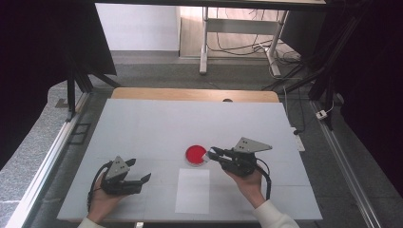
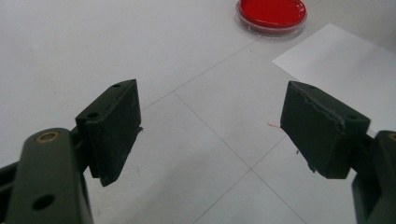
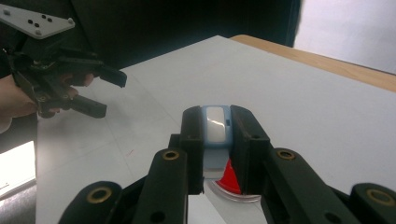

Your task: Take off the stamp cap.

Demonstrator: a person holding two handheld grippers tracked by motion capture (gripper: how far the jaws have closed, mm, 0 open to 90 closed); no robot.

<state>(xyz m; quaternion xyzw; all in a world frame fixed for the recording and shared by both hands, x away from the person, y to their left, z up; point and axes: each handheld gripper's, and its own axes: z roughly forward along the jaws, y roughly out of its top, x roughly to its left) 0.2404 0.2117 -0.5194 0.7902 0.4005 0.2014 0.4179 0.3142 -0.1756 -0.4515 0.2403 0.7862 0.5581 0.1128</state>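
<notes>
A: Right gripper?
B: Clamped on a small pale-blue plastic block with a white glossy face, pinched between both black pads. Held at the right rim of the round red-filled clear shallow dish (dish near the centre of the white table).

A: Left gripper?
B: Spread wide, nothing between the pads. Near-left on the table, well apart from the dish.

A: Other items?
B: White rectangular paper sheet, flat, just near of the dish, between both hands.
</notes>
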